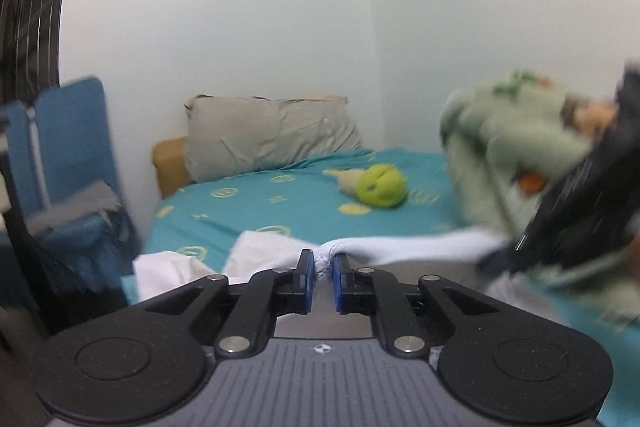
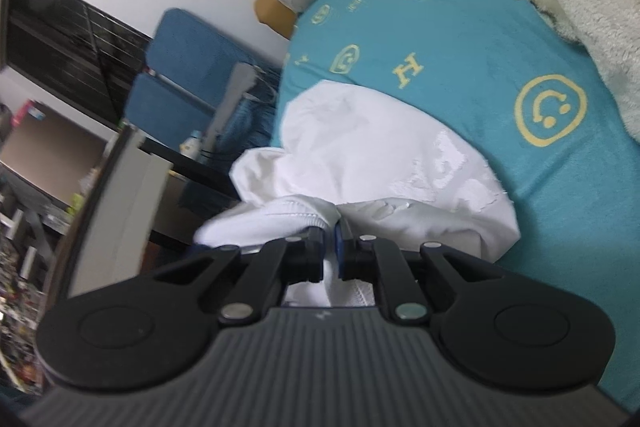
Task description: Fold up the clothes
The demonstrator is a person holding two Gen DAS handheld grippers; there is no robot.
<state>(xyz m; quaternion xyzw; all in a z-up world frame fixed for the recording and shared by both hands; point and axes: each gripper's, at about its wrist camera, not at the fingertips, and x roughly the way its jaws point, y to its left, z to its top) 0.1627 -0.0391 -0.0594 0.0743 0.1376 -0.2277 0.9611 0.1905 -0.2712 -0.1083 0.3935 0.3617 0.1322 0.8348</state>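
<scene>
Left gripper (image 1: 323, 263) is clamped on a bunched hem of the white garment (image 1: 404, 247) — fabric is pinched right between the blue pads (image 1: 306, 273), jaws nearly closed with only the cloth in the gap. From that pinch the edge runs taut to the right toward the right gripper (image 1: 576, 211), seen there as a blurred dark body.

Right wrist view: right gripper (image 2: 330, 249) is closed on a stitched fold of the same white garment (image 2: 384, 155), with cloth passing through the jaws and showing behind them. The rest of the garment lies crumpled just ahead of the jaws at the edge of the teal bed sheet (image 2: 460, 39), some hanging over the side.

Also on the bed — green plush toy (image 1: 380, 185), grey pillow (image 1: 268, 131), pale green blanket (image 1: 516, 135). Blue chair (image 1: 68, 131) beside the bed.
</scene>
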